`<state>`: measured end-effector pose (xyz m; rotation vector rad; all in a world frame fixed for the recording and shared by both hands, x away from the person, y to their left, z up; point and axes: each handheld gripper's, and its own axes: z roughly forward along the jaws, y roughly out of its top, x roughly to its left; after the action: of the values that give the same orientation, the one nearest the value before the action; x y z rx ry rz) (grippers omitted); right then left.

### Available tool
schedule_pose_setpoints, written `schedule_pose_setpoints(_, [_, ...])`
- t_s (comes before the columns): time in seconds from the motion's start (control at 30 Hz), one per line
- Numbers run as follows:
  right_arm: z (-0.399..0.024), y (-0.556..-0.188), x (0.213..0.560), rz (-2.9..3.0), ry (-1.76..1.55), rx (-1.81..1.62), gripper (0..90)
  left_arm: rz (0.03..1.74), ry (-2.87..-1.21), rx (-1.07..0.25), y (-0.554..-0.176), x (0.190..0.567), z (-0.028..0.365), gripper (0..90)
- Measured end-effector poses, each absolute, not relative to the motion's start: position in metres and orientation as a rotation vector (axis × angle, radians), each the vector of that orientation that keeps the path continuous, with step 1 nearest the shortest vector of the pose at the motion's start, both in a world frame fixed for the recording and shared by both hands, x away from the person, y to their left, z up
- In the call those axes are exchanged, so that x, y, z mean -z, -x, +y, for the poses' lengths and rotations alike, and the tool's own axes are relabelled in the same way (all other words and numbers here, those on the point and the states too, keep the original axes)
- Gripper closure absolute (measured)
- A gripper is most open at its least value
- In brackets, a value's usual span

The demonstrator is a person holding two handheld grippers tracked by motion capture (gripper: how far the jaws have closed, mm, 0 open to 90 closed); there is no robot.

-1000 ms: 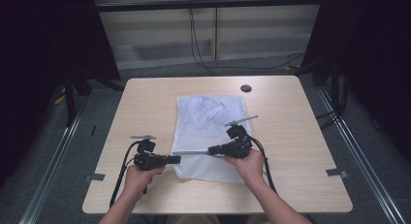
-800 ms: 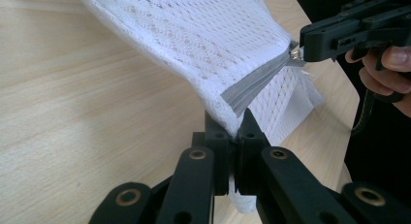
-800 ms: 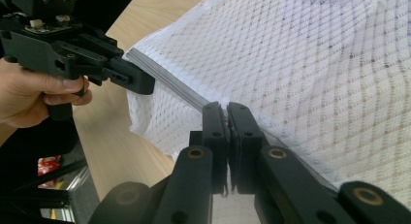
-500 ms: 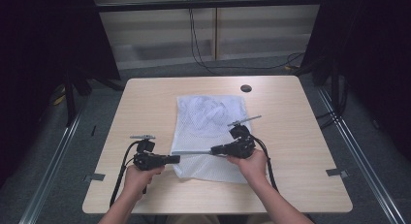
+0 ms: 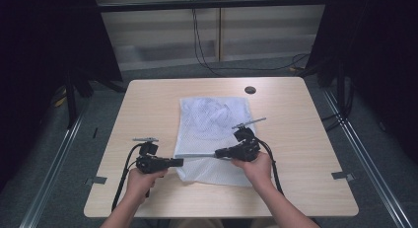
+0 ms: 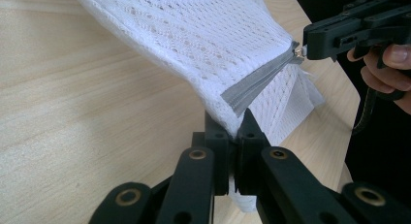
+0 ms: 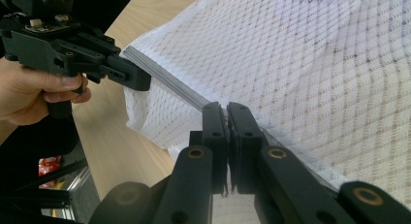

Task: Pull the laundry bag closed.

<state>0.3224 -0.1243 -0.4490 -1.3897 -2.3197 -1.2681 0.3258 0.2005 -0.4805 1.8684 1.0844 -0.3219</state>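
Your left gripper: clamped on mesh bag at zipper's left end | your right gripper: clamped on zipper's right end | bag lies mid-table.

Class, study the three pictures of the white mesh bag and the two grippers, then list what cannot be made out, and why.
- Zipper pull: in the right gripper view, the right gripper's shut jaws cover it.
- Bag edge held by the left gripper: in the left gripper view, hidden between its jaws.
- Inside of the mesh bag: high view, too small and pale to tell any contents.
- Dark round spot on the table: high view, too small to identify.
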Motion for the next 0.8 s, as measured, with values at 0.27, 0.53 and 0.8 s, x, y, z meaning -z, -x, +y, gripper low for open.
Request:
schedule_pose_setpoints(0.27, [-0.129,-0.322,0.449,-2.318,1.394,1.272,86.9,1.085,-1.871,0.311,-0.326,0.48,0.201,87.5])
schedule_pose_setpoints(0.53, [-0.141,-0.321,0.448,-2.31,1.424,1.276,86.9,1.087,-1.86,0.315,-0.326,0.48,0.201,87.5])
schedule_pose_setpoints(0.8, [-0.142,-0.32,0.448,-2.31,1.423,1.277,86.9,1.088,-1.866,0.317,-0.326,0.48,0.201,87.5])
